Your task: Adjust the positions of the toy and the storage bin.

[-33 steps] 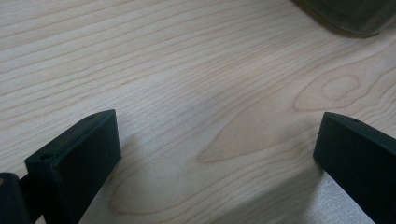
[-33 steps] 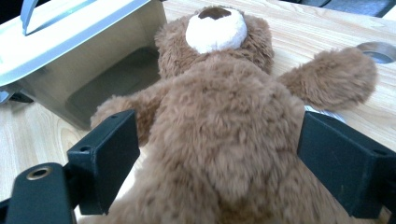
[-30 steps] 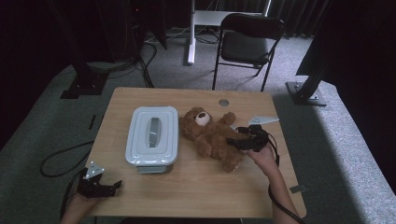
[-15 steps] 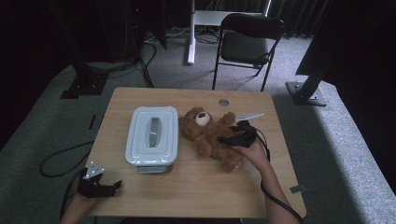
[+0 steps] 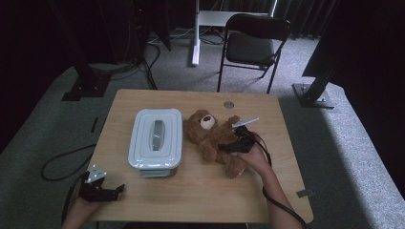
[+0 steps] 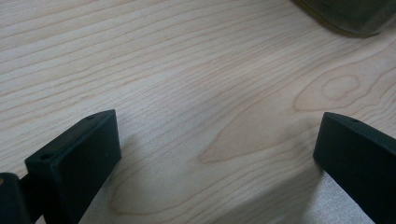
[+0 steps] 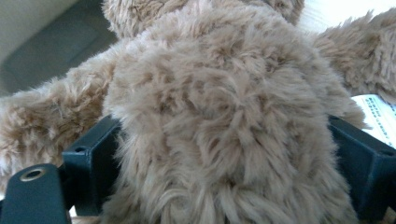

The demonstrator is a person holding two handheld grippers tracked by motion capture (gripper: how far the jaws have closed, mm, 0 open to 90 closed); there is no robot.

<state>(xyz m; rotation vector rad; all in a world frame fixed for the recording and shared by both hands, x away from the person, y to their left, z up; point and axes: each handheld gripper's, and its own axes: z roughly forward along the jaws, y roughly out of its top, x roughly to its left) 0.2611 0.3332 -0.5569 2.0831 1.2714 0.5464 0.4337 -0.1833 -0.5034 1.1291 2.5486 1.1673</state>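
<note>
A brown teddy bear (image 5: 208, 135) lies on its back in the middle of the wooden table (image 5: 191, 195), head toward the far side. My right gripper (image 5: 228, 146) reaches in from the right, open, with one jaw on either side of the bear's belly. In the right gripper view the bear's fur (image 7: 224, 107) fills the gap of the right gripper (image 7: 219, 168), and both jaws brush it. My left gripper (image 5: 112, 191) rests at the near left corner, open. In its own view the left gripper (image 6: 219, 154) has bare wood between its jaws.
A pale blue lidded container (image 5: 155, 138) stands just left of the bear. A small round disc (image 5: 229, 104) lies near the table's far edge. A white tag (image 7: 378, 112) shows beside the bear. A black chair (image 5: 255, 43) stands behind the table.
My right gripper has moved left and away from the person, from beside the bear's leg to astride its belly. The left gripper has stayed put.
</note>
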